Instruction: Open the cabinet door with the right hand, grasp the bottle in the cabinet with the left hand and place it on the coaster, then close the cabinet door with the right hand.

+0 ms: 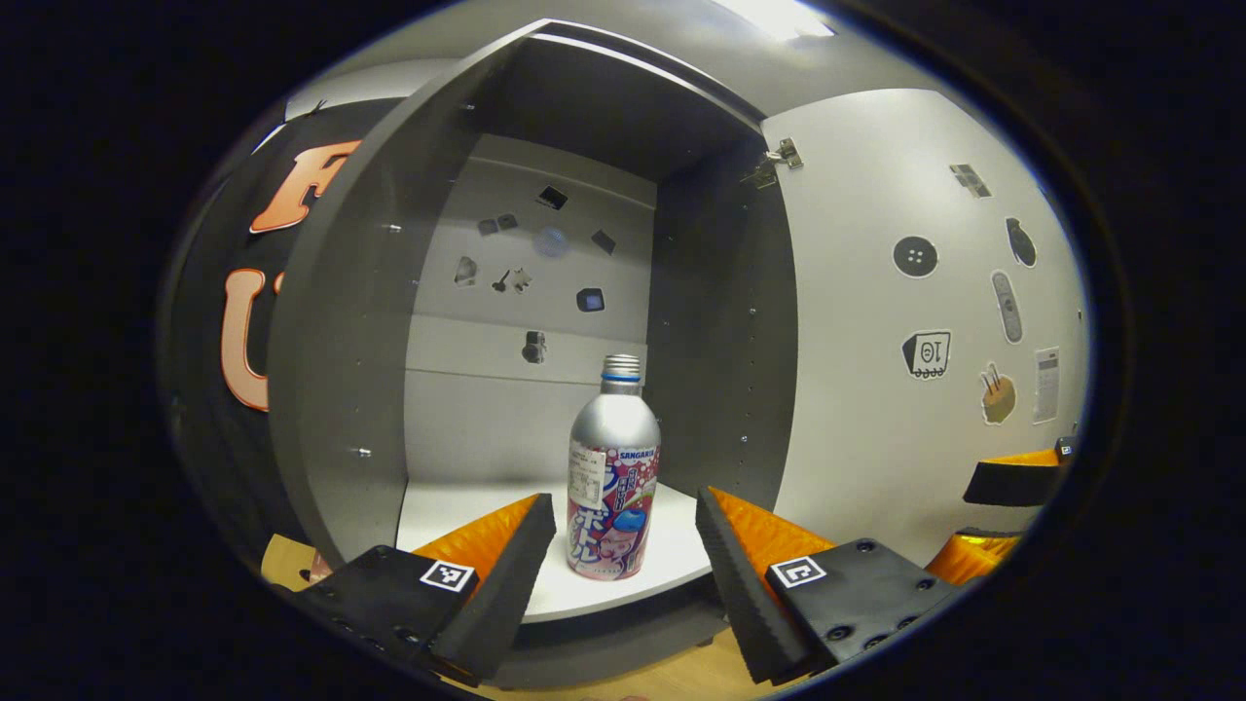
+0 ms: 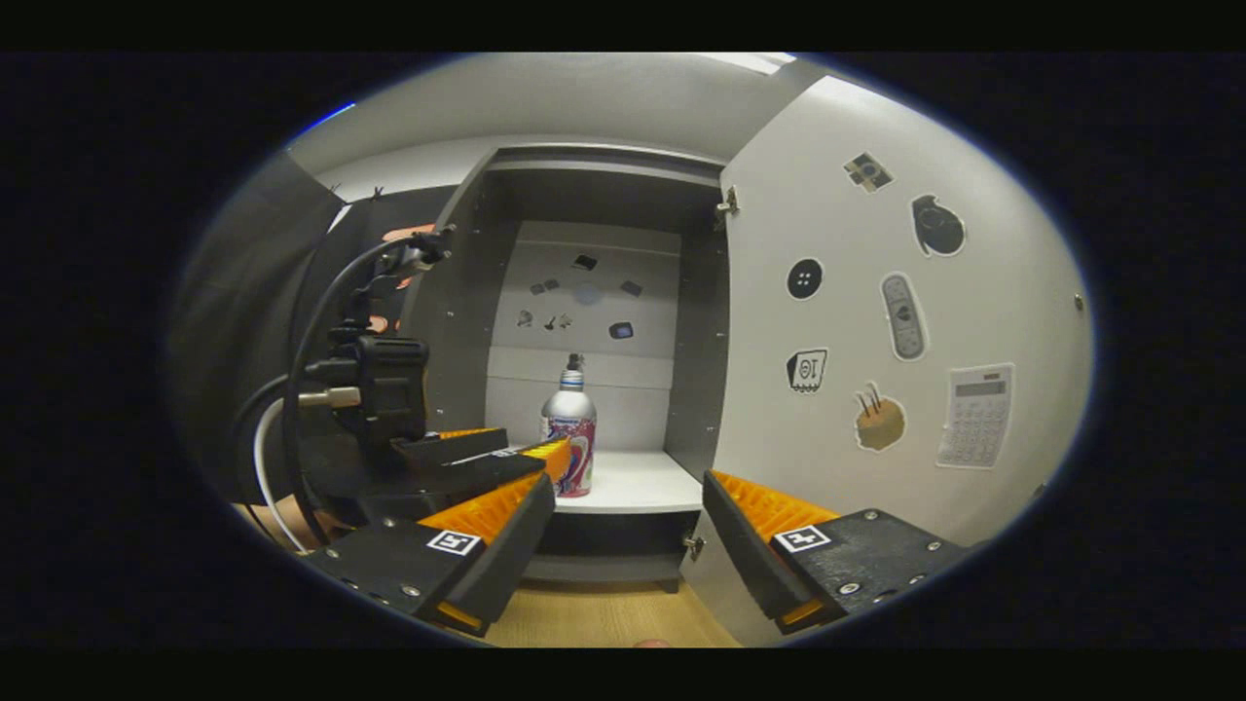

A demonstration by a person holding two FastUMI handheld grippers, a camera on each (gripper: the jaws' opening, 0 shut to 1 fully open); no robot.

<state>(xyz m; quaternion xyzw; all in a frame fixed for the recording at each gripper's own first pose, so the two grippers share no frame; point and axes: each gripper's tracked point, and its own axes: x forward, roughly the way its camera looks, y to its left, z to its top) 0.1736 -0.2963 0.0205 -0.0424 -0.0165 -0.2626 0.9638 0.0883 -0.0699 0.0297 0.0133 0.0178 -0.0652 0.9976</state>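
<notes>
A silver bottle (image 1: pixel 613 467) with a colourful label and a screw cap stands upright near the front of the white shelf (image 1: pixel 458 506) in the open cabinet (image 1: pixel 341 370). My left gripper (image 1: pixel 623 501) is open, its fingers reaching in on either side of the bottle's lower half without touching it. In the right gripper view the same bottle (image 2: pixel 570 428) stands farther off, with the left gripper (image 2: pixel 531 450) level with it. My right gripper (image 2: pixel 626 487) is open and holds nothing, in front of the cabinet, close to the swung-open door (image 2: pixel 876 321).
The pale door (image 1: pixel 876 321) carries several stickers and stands open on the right, hinged at its top corner (image 1: pixel 779 161). The right gripper's fingers (image 1: pixel 1012 477) sit by the door's lower edge. A wooden tabletop (image 2: pixel 604 613) lies below the cabinet. Cables (image 2: pixel 311 341) trail from the left gripper.
</notes>
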